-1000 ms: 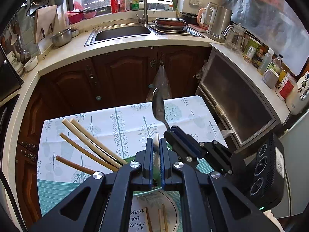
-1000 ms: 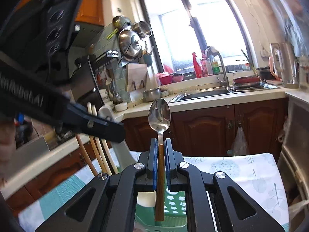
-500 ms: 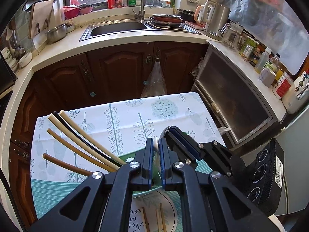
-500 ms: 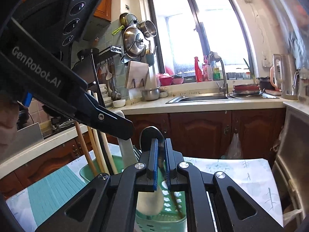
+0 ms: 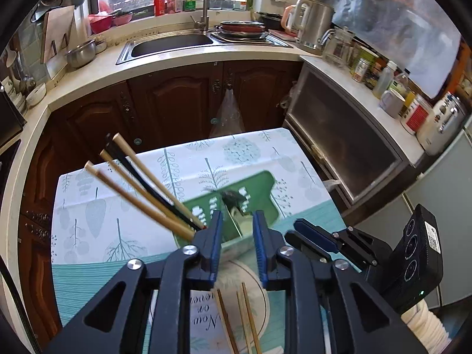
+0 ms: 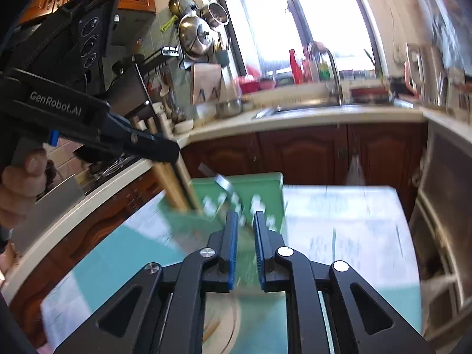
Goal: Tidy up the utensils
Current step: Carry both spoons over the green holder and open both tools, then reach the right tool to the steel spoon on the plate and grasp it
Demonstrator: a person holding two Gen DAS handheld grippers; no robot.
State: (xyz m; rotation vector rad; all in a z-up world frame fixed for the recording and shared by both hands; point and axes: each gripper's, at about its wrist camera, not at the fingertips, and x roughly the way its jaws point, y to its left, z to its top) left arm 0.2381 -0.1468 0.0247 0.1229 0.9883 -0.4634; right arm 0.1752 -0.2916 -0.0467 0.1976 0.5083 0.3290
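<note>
Nearest the left wrist camera, the left claw (image 5: 234, 237) is standing spread, its blue-padded fingers (image 5: 214, 236) gripping nothing. Under it a round white plate with printed lettering (image 5: 206, 318) is carrying three loose wooden chopsticks (image 5: 246, 318). Just past the fingertips, the green slotted plastic utensil holder (image 5: 259, 185) is sitting on the worktop covered by a leaf-patterned white and teal cloth (image 5: 97, 221). A bundle of long wooden and black chopsticks (image 5: 138, 185) is leaning out of the holder's left compartment, and a dark-looking spoon (image 5: 233, 199) is lying inside the middle one, blurred. To the right, the right claw (image 5: 298, 231) is hovering beside the holder.

In the right wrist view, which is motion-blurred, the right claw (image 6: 242, 249) is also spread and empty above the holder (image 6: 265, 185). Farther back, a steel kitchen sink (image 5: 171, 42) is lying under the window.
</note>
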